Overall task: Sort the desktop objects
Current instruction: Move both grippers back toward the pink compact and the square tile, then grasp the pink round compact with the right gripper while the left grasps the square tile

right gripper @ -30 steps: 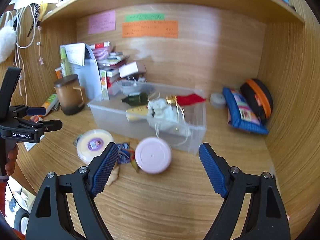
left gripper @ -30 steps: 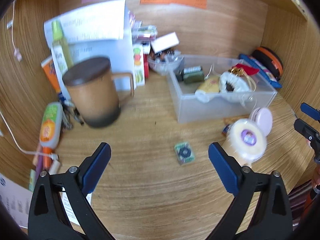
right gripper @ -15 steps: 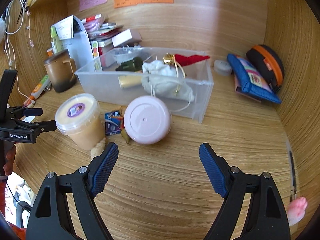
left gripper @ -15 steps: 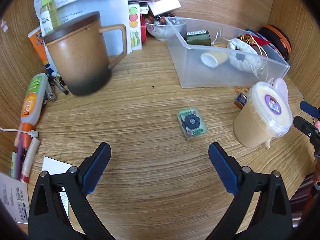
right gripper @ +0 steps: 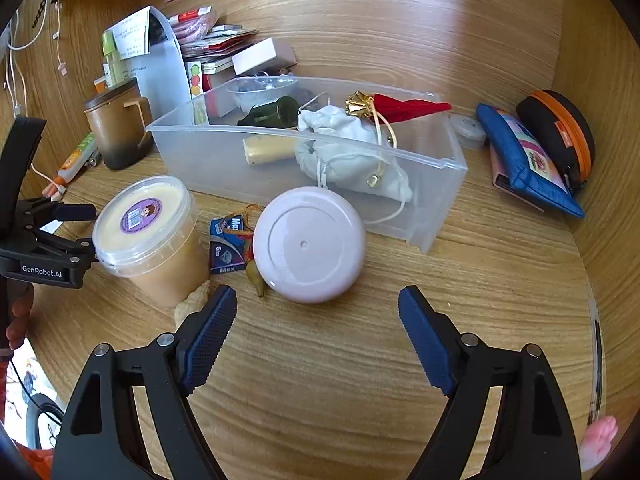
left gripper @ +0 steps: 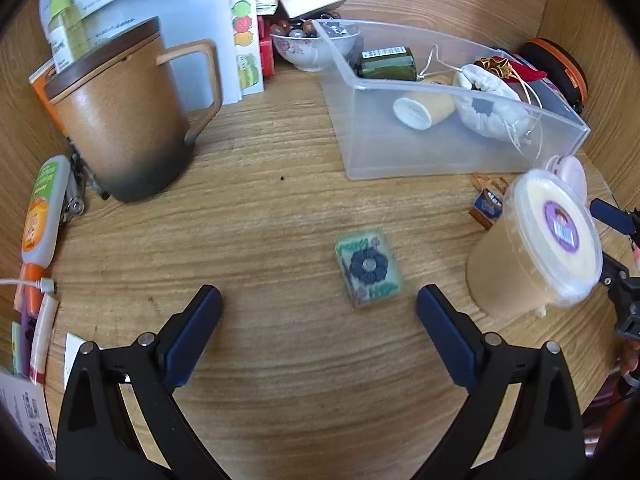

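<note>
My left gripper [left gripper: 318, 312] is open over the wooden desk, nothing between its blue pads. A small green tile with a black flower [left gripper: 369, 273] lies just beyond it. A cream tub with a purple label [left gripper: 536, 244] stands to its right. My right gripper [right gripper: 316, 320] is open too, hovering just short of a round pale-pink case [right gripper: 309, 244]. The same tub [right gripper: 152, 236] sits left of that case, with a small blue box [right gripper: 228, 246] between them. Behind stands a clear plastic bin [right gripper: 424, 204] holding a white pouch, a green bottle and a red item.
A brown lidded mug [left gripper: 120, 120] stands at the left, with a glue tube [left gripper: 42, 208] and pens beside it. Papers, boxes and a bowl [left gripper: 308, 46] crowd the back. A blue pouch [right gripper: 524, 160] and an orange-zipped case [right gripper: 560, 132] lie by the right wall.
Both grippers have sunk toward the desk and tilted further down; the tile, the tub and the pink case now look larger and closer. Neither gripper's jaws moved.
</note>
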`<state>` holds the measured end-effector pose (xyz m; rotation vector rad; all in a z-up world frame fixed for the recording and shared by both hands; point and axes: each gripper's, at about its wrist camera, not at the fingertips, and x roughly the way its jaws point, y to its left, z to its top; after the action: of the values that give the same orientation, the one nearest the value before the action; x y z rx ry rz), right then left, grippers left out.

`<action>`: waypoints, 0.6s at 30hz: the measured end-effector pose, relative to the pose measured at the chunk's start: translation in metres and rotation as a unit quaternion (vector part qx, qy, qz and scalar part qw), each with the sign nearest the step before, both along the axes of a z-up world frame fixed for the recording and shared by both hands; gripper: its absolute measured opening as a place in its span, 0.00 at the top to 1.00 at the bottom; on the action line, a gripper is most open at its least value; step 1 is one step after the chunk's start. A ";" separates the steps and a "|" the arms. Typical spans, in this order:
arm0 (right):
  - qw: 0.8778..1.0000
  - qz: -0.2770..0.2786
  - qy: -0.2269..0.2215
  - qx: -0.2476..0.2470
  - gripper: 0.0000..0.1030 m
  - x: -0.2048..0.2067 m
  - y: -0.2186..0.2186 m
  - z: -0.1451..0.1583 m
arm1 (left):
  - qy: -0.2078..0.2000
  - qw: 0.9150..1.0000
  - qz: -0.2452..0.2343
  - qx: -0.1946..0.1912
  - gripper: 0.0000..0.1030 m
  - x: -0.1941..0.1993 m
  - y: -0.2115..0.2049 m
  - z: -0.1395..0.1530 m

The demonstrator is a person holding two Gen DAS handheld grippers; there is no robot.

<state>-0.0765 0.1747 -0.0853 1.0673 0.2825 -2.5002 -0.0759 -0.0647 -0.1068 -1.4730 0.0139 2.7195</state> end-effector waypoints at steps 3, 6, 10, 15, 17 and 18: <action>1.000 0.005 -0.004 0.009 0.21 -0.006 -0.004 -0.002 | 0.001 1.000 -0.002 -0.019 0.04 -0.007 0.005 0.002; 1.000 0.012 -0.006 0.019 0.21 -0.012 -0.009 -0.003 | 0.006 0.999 -0.011 -0.035 0.04 -0.011 0.009 0.004; 0.999 0.015 -0.009 0.028 0.21 -0.022 -0.012 -0.005 | 0.012 0.999 -0.019 -0.047 0.05 -0.014 0.013 0.005; 0.999 0.016 -0.030 0.010 0.21 -0.036 -0.011 -0.009 | 0.004 0.999 -0.025 -0.033 0.20 -0.019 0.010 0.003; 0.999 0.018 -0.039 -0.001 0.21 -0.040 -0.010 -0.009 | 0.002 0.999 -0.027 -0.024 0.23 -0.022 0.008 0.003; 0.999 0.018 -0.042 -0.006 0.22 -0.043 -0.010 -0.009 | 0.001 0.999 -0.028 -0.017 0.25 -0.023 0.006 0.003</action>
<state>-0.1193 0.1647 -0.0948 1.1494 0.2601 -2.4160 -0.0984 -0.0585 -0.1038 -1.4546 0.0984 2.6906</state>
